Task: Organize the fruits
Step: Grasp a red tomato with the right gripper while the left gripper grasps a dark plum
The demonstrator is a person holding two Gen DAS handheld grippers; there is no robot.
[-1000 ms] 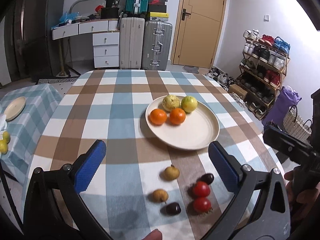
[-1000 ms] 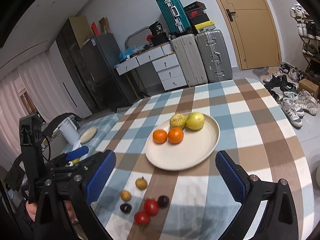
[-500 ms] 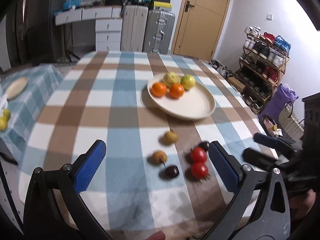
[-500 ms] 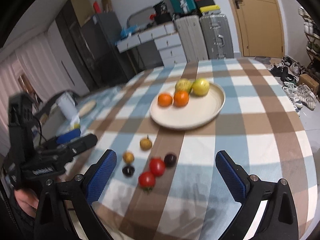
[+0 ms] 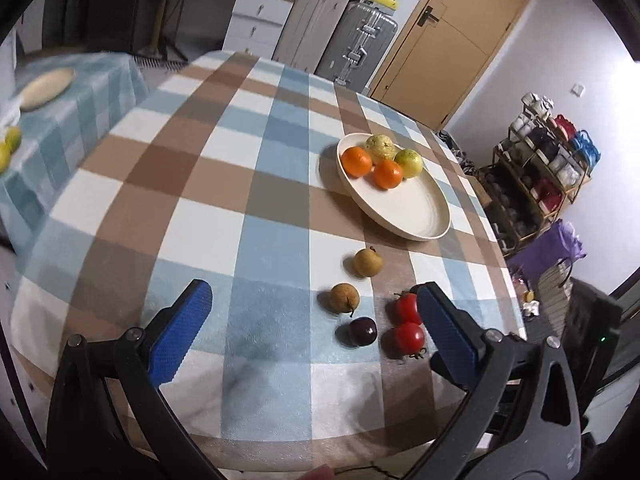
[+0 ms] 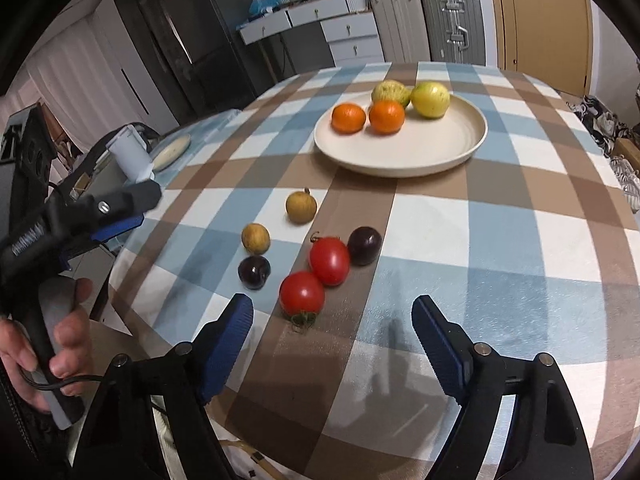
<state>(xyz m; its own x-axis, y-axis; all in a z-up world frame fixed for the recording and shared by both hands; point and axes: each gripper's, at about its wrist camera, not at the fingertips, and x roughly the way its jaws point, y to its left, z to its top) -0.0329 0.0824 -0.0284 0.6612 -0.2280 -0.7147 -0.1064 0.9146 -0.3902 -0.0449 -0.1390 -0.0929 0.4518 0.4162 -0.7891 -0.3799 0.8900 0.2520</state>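
The right view shows what the left one cannot: the person's left hand (image 6: 48, 344) on the grip of the left tongs (image 6: 120, 216), which hang over the tabletop's (image 6: 500, 248) left edge. It also shows all six loose fruits: two tomatoes (image 6: 302, 292), two dark plums (image 6: 364, 246) and two small brown fruits (image 6: 301, 208), lying close together on the checked cloth, in front of the plate (image 6: 452, 152). In the left view one blue pad covers the far plum, and a shoe rack (image 5: 552, 160) and a purple bag (image 5: 548, 248) stand at the right wall, which the right view hardly gives.

The plate holds two oranges (image 6: 349, 118) and two yellow-green fruits (image 6: 430, 98), touching each other near its far rim.

The left tongs (image 5: 310, 316) stand wide apart with nothing between the pads; the near plum (image 5: 362, 331) and the tomatoes (image 5: 409, 337) lie just beyond them. The right tongs (image 6: 332, 320) are closing, the near tomato lies just ahead of the gap, and no pad touches it.

Compared with one second ago, both tongs have come lower and nearer to the loose fruits, which now look bigger in both views. The left view is rolled, so the tabletop leans. No fruit has changed its place.
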